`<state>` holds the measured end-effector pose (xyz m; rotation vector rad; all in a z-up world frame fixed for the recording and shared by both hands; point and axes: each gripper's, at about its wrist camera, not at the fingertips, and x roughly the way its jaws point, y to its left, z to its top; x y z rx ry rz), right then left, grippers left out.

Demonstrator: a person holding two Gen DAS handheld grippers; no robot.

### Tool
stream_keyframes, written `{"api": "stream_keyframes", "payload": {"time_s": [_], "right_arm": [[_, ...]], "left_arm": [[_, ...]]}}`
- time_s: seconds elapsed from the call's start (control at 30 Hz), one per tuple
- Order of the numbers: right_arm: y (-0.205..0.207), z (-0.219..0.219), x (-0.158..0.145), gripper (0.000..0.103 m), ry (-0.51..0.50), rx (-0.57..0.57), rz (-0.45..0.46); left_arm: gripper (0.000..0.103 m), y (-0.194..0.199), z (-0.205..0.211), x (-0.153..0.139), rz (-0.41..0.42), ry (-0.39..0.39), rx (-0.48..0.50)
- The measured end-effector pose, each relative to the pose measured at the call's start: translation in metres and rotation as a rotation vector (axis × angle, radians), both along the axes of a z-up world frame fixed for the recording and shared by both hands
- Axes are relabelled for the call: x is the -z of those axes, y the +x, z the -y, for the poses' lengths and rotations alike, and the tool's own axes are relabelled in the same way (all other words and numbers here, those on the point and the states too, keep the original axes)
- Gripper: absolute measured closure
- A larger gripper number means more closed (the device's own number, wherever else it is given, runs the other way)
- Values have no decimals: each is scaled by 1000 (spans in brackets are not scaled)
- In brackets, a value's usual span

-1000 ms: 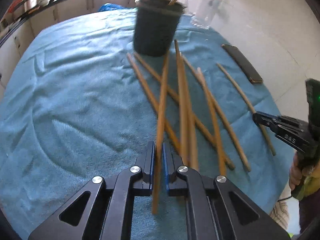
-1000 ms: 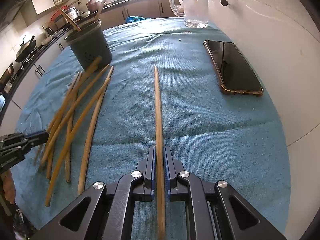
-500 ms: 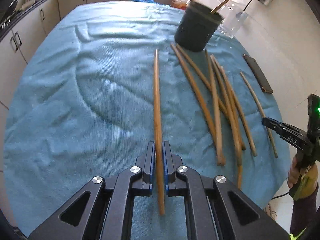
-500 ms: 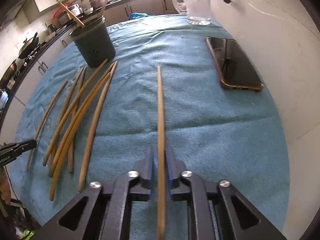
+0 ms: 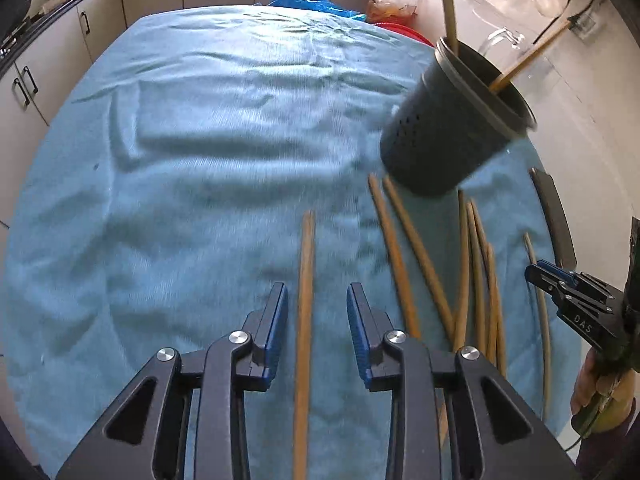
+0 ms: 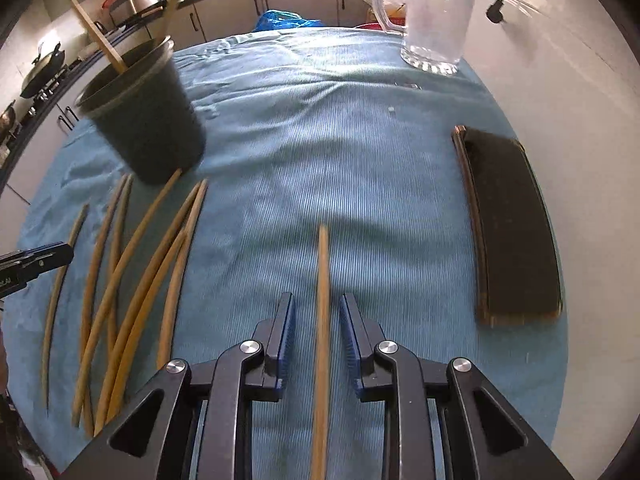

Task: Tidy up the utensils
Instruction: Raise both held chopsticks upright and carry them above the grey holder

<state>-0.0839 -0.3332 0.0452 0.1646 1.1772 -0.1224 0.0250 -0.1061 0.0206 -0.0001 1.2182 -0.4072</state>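
Observation:
A wooden chopstick (image 5: 307, 248) runs between the jaws of my left gripper (image 5: 317, 288). The jaws are opening and the blue pads stand clear of it on both sides. My right gripper (image 6: 317, 298) is opening too, with another chopstick (image 6: 323, 256) loose between its pads. The dark perforated holder (image 5: 452, 128) stands on the blue cloth with two chopsticks leaning in it. In the right wrist view the holder (image 6: 148, 120) is at the far left. Several loose chopsticks (image 5: 472, 280) lie in a pile between the two grippers, and the pile (image 6: 132, 280) shows again left of my right gripper.
A dark phone (image 6: 512, 232) lies on the blue cloth (image 6: 360, 140) near the right edge. A glass pitcher (image 6: 432, 20) stands at the far end. The other gripper's tip (image 6: 36, 260) pokes in at the left. Kitchen cabinets (image 5: 60, 52) surround the table.
Both grippers were shut on a chopstick and have now parted their jaws, so each chopstick sits loose. Both views have shifted, bringing the holder nearer.

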Motion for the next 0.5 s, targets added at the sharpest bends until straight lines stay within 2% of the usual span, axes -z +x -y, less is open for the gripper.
{"api": "stream_keyframes", "payload": {"time_s": [0.13,0.27,0.3,0.33,0.37,0.5], "right_arm": [[19,1,0,80,-26,-7,-5],[25,-1,0,93,-33,-3,13],[25,-2,0,97,-37,-4,19],[25,-2,0,97,-40,-4,24],[24,-3,0,97,-38,-1,26],[21,2,-4,97,-3,24,46]], "left_arm": [[74,8,9,-1,31,21,7],[74,0,13,-2,82,48,26],[76,-2,15,-3,99,66,35],[90,-4,16,-2,112,88,39],[96,-5,17,-2,114,97,42],[96,-10,9,-15,116,38,15]]}}
